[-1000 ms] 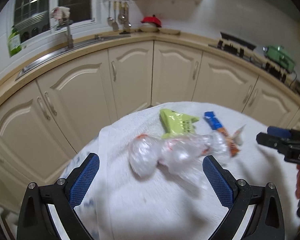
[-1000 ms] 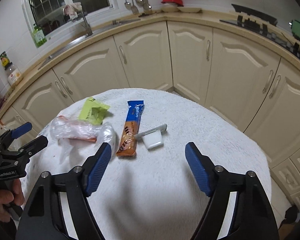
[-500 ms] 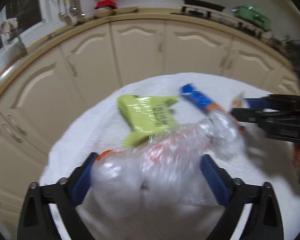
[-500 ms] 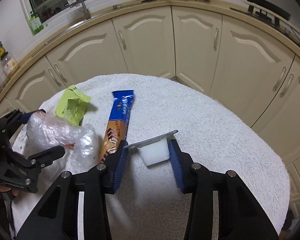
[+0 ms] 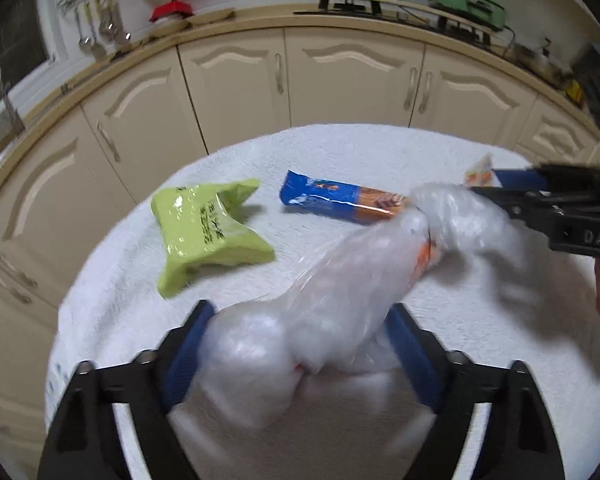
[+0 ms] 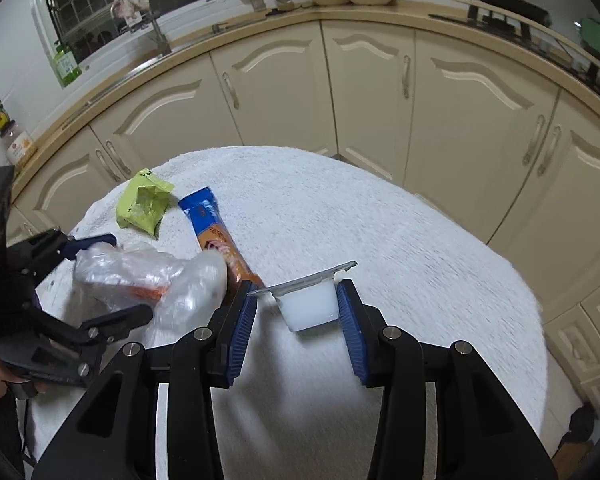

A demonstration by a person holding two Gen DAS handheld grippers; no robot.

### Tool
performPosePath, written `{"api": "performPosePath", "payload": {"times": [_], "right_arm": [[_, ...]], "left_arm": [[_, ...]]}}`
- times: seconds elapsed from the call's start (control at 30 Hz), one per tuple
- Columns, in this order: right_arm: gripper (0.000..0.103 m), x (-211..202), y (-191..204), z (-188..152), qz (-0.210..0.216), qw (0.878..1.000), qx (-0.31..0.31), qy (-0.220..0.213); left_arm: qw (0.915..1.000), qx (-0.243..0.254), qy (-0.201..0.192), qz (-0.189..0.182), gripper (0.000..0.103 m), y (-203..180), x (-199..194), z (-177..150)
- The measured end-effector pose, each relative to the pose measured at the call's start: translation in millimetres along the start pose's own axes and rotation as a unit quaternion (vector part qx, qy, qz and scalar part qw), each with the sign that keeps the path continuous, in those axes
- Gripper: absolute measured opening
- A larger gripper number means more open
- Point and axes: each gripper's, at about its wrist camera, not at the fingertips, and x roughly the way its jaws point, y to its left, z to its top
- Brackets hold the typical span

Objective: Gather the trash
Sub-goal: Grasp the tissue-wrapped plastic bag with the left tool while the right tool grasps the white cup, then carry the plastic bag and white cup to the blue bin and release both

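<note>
The left gripper is clenched on a crumpled clear plastic bag – its 2 blue pads press into the bag's near end, while the far end sags toward the right gripper. The right gripper has a small white cup with a peeled foil lid between its pads; the right pad touches the cup wall, the left pad sits at the lid's edge (whether it grips firmly, I cannot tell). A green wrapper and a blue-and-orange snack bar wrapper lie on the white towel covering the round table, well apart from both tools.
</note>
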Motion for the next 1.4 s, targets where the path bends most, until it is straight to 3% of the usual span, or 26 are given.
{"api": "performPosePath", "payload": {"times": [0.1,0.17,0.23,0.3,0.37,0.43,0.47,0.57,0.6,0.7,0.87,1.07,1.2,1.27,1.3,1.33,1.37,1.4], "right_arm": [[0.042,-16.6,-11.1,-11.0,-0.005,1.0,0.01,-0.003],[0.042,-23.6,-16.2,-18.8,-0.005,1.0,0.015,-0.002],[0.042,-29.1,-20.7,-26.2,-0.005,1.0,0.02,-0.002],[0.042,-35.0,-25.3,-31.5,-0.005,1.0,0.027,-0.005],[0.042,-42.7,-27.5,-36.0,-0.005,0.999,0.031,-0.01],[0.042,-49.1,-29.8,-38.8,-0.006,0.999,0.034,-0.013],[0.042,-52.4,-30.0,-39.8,-0.006,0.999,0.035,-0.015],[0.042,-61.7,-32.5,-42.7,-0.006,0.999,0.036,-0.021],[0.042,-64.9,-32.9,-43.5,-0.006,0.999,0.035,-0.023],[0.042,-73.5,-33.7,-47.5,-0.006,0.999,0.035,-0.028],[0.042,-87.3,-35.5,-59.7,0.003,0.999,0.04,-0.034],[0.042,-114.8,-34.6,-78.2,0.016,0.998,0.043,-0.049],[0.042,-129.6,-36.4,-91.6,0.016,0.997,0.046,-0.055],[0.042,-135.4,-38.5,-98.8,0.017,0.997,0.049,-0.056],[0.042,-138.2,-39.3,-102.7,0.016,0.997,0.05,-0.057],[0.042,-140.5,-39.9,-106.6,0.015,0.997,0.051,-0.057],[0.042,-142.3,-40.5,-109.5,0.016,0.997,0.053,-0.057],[0.042,-144.7,-41.4,-112.9,0.016,0.997,0.054,-0.057]], "left_arm": [[0.9998,-0.012,0.0,-0.016,0.052,-5.2,-7.2,-0.3],[0.9998,0.0,-0.007,-0.02,0.054,-14.2,-9.4,-3.0],[0.9997,0.023,-0.012,0.001,0.066,-20.9,-4.0,1.2],[0.999,0.038,-0.019,0.015,0.094,-27.7,2.7,9.8],[0.9976,0.05,-0.039,0.029,0.102,-31.8,12.3,23.2],[0.9976,0.055,-0.032,0.026,0.102,-38.7,29.8,35.1],[0.9979,0.058,-0.021,0.022,0.099,-40.1,43.3,41.6],[0.9987,0.044,0.012,-0.022,0.059,-47.7,78.6,54.7],[0.9991,0.026,0.004,-0.033,0.047,-47.6,79.2,58.6],[0.999,-0.006,0.004,-0.044,0.033,-42.8,88.5,59.6],[0.9969,-0.053,-0.012,-0.057,0.031,-44.9,78.0,37.8],[0.9937,-0.092,-0.048,-0.043,0.029,-63.5,56.2,14.7],[0.9942,-0.096,-0.033,-0.037,0.029,-78.5,54.2,2.6],[0.9969,-0.076,-0.014,-0.012,0.04,-87.1,59.4,1.3],[0.9975,-0.07,-0.013,-0.004,0.053,-87.7,57.6,-0.4],[0.9979,-0.064,-0.013,0.002,0.061,-89.7,62.9,2.7],[0.998,-0.061,-0.016,0.004,0.065,-90.6,69.4,7.4],[0.9981,-0.06,-0.017,0.003,0.06,-92.2,73.8,5.3]]}}
